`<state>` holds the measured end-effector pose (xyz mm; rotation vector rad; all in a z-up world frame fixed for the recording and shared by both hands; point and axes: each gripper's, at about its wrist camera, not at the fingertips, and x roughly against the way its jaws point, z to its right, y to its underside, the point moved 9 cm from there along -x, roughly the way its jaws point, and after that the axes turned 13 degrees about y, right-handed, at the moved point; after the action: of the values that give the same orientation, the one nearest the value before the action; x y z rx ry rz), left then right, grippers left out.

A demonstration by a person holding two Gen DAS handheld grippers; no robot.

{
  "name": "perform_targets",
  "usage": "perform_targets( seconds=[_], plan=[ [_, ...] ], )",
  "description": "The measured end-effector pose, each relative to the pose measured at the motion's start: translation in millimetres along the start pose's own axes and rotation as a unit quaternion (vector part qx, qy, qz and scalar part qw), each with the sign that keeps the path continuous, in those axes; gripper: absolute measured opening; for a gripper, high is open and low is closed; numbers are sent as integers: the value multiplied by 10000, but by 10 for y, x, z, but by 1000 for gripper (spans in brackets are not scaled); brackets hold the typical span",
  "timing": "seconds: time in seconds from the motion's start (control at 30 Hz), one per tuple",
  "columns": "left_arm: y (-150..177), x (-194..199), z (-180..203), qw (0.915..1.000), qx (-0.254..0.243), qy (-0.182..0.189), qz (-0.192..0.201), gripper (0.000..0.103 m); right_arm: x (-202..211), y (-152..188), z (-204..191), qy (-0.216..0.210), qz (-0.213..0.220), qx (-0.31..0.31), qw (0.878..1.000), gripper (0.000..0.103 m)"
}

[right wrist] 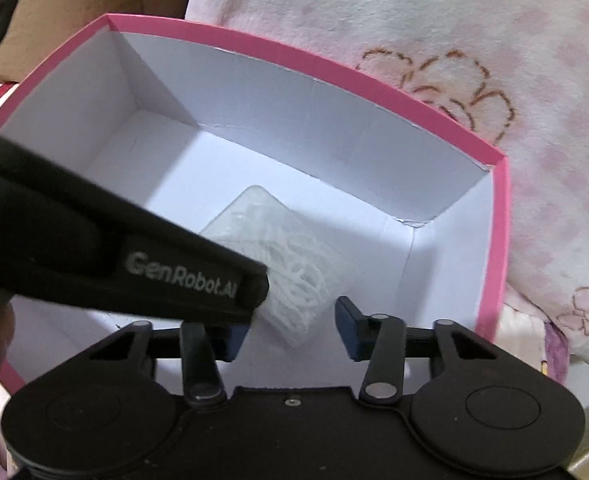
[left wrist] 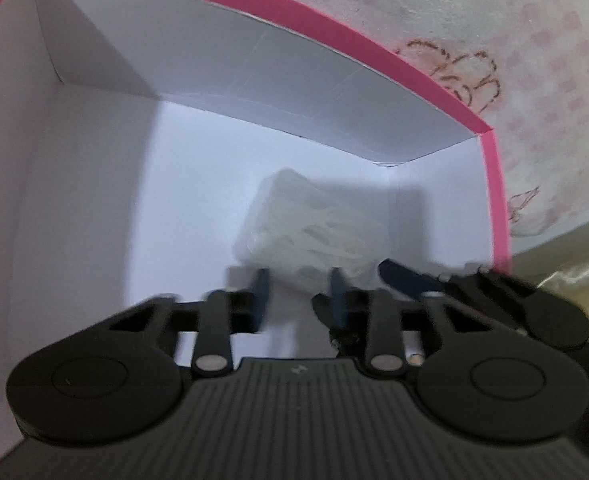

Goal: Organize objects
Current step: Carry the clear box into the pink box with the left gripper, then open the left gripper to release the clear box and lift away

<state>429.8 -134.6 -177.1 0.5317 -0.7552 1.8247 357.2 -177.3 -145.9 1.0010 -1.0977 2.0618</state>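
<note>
Pink-rimmed box (right wrist: 498,216) on blanket (right wrist: 494,40); clear packet (right wrist: 294,256) on its floor. Left hand-held gripper (left wrist: 300,292) spread, empty. Right hand-held gripper (right wrist: 290,332) spread above packet.

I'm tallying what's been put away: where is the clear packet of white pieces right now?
The clear packet lies on the floor of the pink-rimmed box, toward its right near corner in both wrist views, beyond the open fingers.
</note>
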Motion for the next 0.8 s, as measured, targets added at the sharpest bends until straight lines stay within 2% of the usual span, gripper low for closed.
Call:
perform_targets(
  seconds=[0.1,0.17,0.27,0.43,0.5,0.6,0.67,0.73,0.8],
  plan=[
    [7,-72,61,10000,9,65,-58,16,124,85,2,213,249,214,9992,44],
    [28,-127,103,9999,52,100,-103,16,235,136,1,190,383,215,9989,44],
    [53,-189,160,9997,90,191,-118,16,380,228,48,369,547,231,9976,44],
    [59,-151,280,9994,11,328,-77,16,557,366,179,306,769,-30,9966,45],
    [20,-55,339,9995,-233,213,36,17,604,413,208,243,831,-91,9962,45],
    [-47,41,374,9982,-562,-111,172,20,605,301,198,85,939,-124,9955,45],
    [-63,69,337,9973,-592,-354,239,26,492,132,147,-123,935,-96,9955,43],
    [-109,46,331,9958,-615,-602,323,38,282,28,267,-273,993,-39,9947,40],
    [-232,137,165,9944,-670,-740,359,38,243,62,147,-359,1066,25,9936,39]
  ],
)
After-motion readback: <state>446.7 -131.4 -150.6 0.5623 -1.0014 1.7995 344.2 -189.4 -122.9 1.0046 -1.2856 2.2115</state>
